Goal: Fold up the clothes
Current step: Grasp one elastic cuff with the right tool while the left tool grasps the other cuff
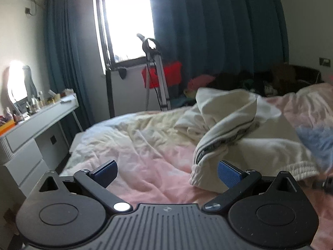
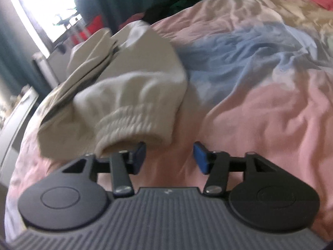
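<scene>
Sweatpants (image 1: 226, 123) lie crumpled and unfolded on bed (image 1: 133, 145), folding looks barely begun; left gripper (image 1: 166, 173) and right gripper (image 2: 169, 158) both spread, holding nothing.

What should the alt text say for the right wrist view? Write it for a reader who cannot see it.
An open right gripper hovers just short of the ribbed elastic cuff of a crumpled cream-white knit garment. The garment lies on a rumpled pink, blue and white quilt; a bright window glows behind.
</scene>
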A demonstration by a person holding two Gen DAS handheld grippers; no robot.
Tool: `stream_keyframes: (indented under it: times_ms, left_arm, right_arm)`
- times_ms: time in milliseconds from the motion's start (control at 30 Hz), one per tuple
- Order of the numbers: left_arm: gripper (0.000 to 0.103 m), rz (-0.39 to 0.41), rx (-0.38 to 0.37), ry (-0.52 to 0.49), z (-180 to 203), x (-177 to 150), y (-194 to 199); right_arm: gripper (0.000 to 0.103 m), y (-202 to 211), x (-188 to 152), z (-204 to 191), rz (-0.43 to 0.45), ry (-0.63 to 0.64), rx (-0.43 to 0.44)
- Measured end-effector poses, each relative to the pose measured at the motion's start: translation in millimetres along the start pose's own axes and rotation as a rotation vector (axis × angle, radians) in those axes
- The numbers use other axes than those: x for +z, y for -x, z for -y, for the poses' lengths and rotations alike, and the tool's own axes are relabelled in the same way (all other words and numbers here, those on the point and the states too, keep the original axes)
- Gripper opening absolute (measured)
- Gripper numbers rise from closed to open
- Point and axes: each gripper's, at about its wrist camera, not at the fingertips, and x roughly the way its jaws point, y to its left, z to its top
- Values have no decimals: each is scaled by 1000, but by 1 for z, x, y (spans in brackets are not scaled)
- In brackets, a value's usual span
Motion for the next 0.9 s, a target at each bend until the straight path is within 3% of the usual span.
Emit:
stream_keyframes:
  times_ms: [167,333,433,467,733,833,900]
  left_arm:
    - [103,-17,-120,-38,7,-24,-30]
    - [103,40,-242,-182,38,-41,-40]
    - [103,42,-290,-249,56,-55,-50]
    - [103,47,-283,-268,61,-59,-54]
    - [103,169,-170,-467,104,-78,-87]
    - [103,199,-47,-544,117,-85,-102]
    - [103,232,7,-510,115,-81,-106]
  right_arm:
    - [31,-23,6,-6,52,-8,-12]
    - [31,-16,13,-29,209,85,-2]
    - [27,-10,24,-31,234,68,64]
    - [21,-5,28,-33,239,70,80]
    - [13,55,48,-47,404,141,205]
    - [13,68,48,-51,476,192,204]
    - [13,69,49,-51,488,214,184]
